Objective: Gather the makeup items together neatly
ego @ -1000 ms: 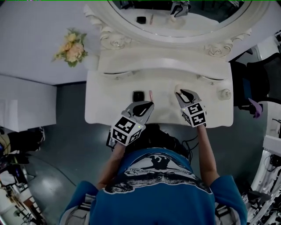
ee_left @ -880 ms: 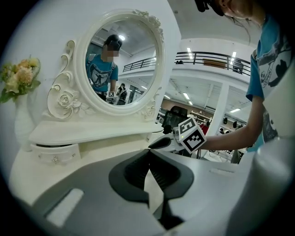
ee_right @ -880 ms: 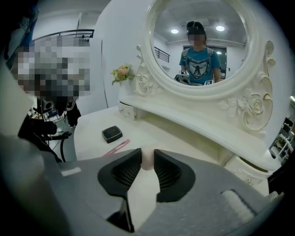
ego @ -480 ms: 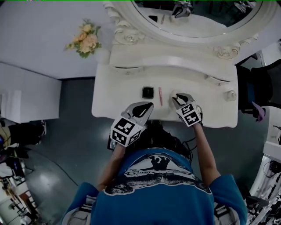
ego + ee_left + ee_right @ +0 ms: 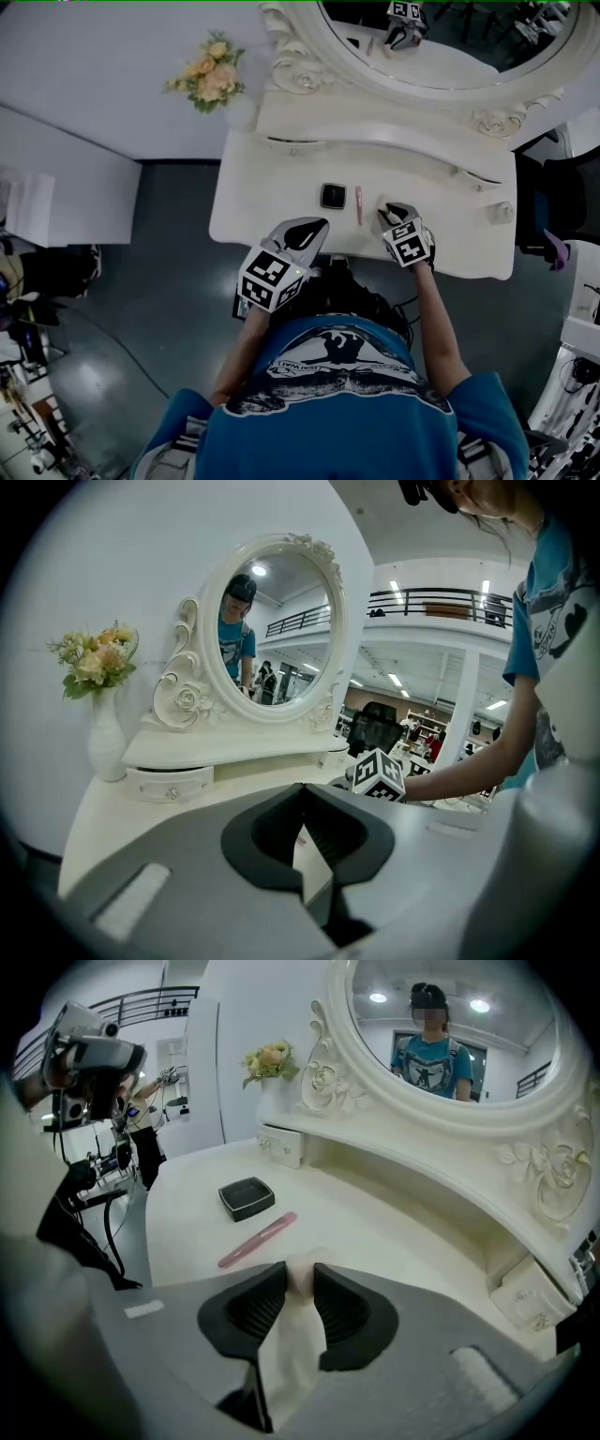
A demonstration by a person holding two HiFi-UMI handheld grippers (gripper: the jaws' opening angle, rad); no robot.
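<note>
- Makeup count: three. One black compact (image 5: 333, 195), one pink stick (image 5: 359, 204), one pale cream item (image 5: 302, 1277). I can't tell what kind the cream one is.
- All three sit in a short row on the front middle of the white dressing table (image 5: 267, 192): compact on the left, stick in the middle, cream item on the right. Compact and stick are just beside each other, not touching.
- Tongs count: two, one per hand.
- Right gripper (image 5: 389, 214): my view along the jaws shows both pads pressed on the cream item, so it's clamped. Tips are down at the tabletop, just right of the stick. The marker cube faces up and the forearm runs straight back to the person's body.
- Left gripper (image 5: 312, 226): jaws are together with nothing in them. It hangs at the table's front edge, tips pointing toward the compact but short of it. The elbow is bent in close.
- Around: one oval mirror (image 5: 450, 37) in a carved frame at the back, and one vase (image 5: 105, 747) of flowers (image 5: 211, 82) at the far left corner. A raised shelf under the mirror has two small drawers, one at each end.
- In the way: the stick lies between the clamped cream item and the compact.
</note>
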